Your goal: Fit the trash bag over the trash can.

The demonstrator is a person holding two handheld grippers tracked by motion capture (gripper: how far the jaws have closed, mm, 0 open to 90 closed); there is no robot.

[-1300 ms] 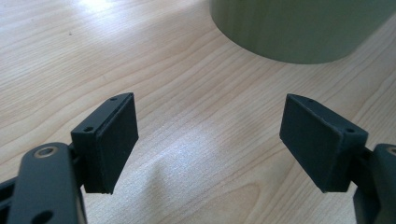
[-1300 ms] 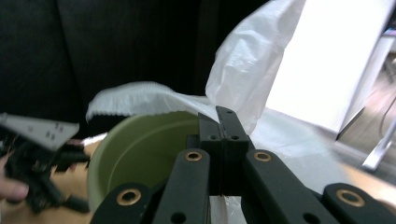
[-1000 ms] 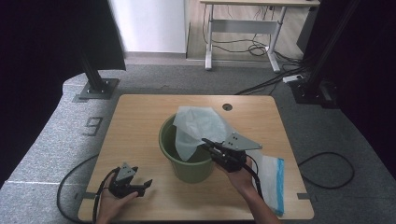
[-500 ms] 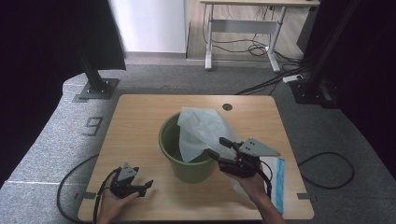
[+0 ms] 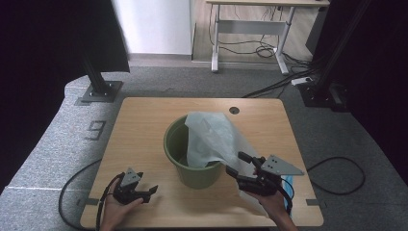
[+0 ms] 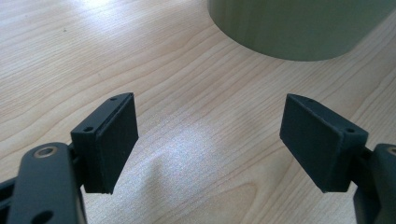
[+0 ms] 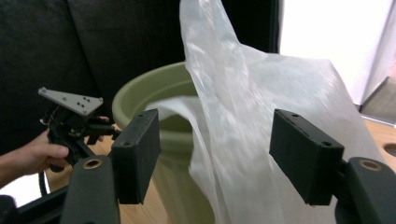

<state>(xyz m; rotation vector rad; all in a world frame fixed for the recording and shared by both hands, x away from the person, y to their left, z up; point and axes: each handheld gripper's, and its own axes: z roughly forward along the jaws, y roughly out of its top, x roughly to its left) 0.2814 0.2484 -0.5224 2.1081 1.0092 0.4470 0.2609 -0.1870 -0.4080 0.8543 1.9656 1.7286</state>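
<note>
A green bucket [image 5: 191, 166] stands mid-table with a thin white plastic bag [image 5: 211, 137] hanging half in it and spilling over its right rim down to the tabletop. My right gripper [image 5: 235, 162] is held at the bucket's right front, open, with the bag [image 7: 243, 116] hanging loose between its wide jaws and the bucket [image 7: 154, 93] behind. My left gripper [image 5: 151, 192] rests low at the front left of the table, open and empty, pointed at the bucket's wall [image 6: 299, 28]. That gripper [image 7: 105, 129] also appears far off in the right gripper view.
The wooden table [image 5: 144, 125] has a round cable hole [image 5: 234, 110] at its back right. A blue-and-white packet [image 5: 288, 185] lies by the right front edge under my right hand. Cables trail off the table's front left and right sides.
The right gripper has drawn back to the right and front, and the bag has been pulled out over the bucket's right rim toward the table. The left gripper has stayed put.
</note>
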